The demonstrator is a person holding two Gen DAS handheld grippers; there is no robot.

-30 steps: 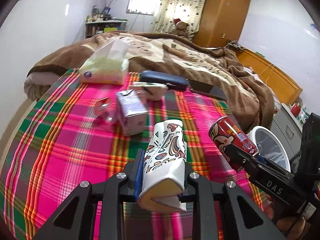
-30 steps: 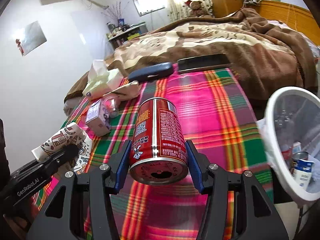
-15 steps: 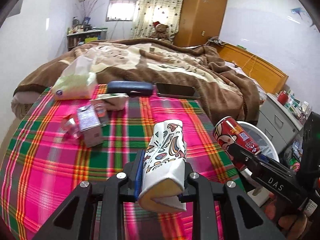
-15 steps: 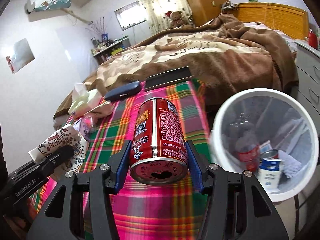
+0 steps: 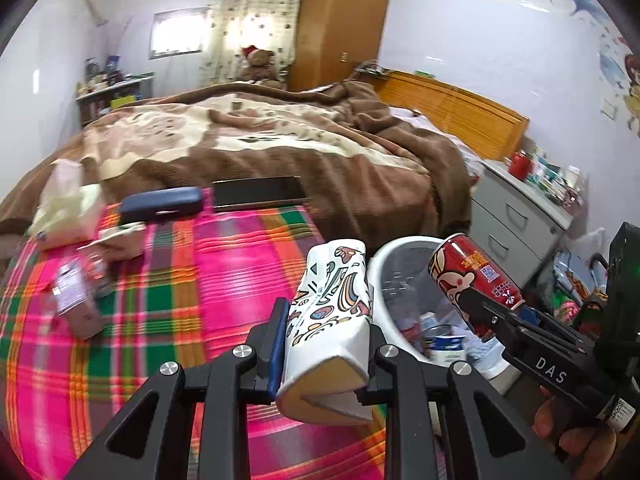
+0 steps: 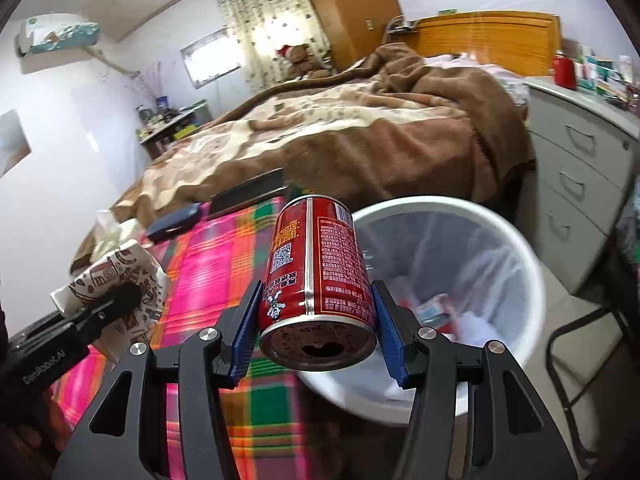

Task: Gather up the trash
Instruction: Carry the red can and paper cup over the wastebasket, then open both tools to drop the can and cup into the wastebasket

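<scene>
Right gripper (image 6: 316,312): jaws clenched on the red can (image 6: 318,276), blue pads against its sides.
Can's long axis: runs forward along the fingers, opened end toward the camera, far end tipped up and away.
Can relative to bin: the white bin (image 6: 532,264) lies ahead and to the right of the can; in the left wrist view the can (image 5: 474,276) hangs over the bin's mouth (image 5: 382,264) or very near it.
Left gripper (image 5: 326,332): jaws clenched on the patterned paper cup (image 5: 332,312), which is squashed flat, its long axis also pointing forward.
Cup relative to bin: the bin's rim sits just to the right of the cup and beyond it; the cup appears to be over the edge of the plaid blanket (image 5: 224,272), not yet over the opening.
Nearer hand: the right one, by my judgement; it looks ready to release first.
Bin contents: lined with a clear bag; holds a can or two, a blue-and-white carton and some white scraps, blurred.
Left on the blanket: a small purple carton (image 5: 74,300) and crumpled wrappers, blurred, plus a tissue pack (image 5: 60,208), a dark blue case (image 5: 160,204) and a phone (image 5: 258,192).
</scene>
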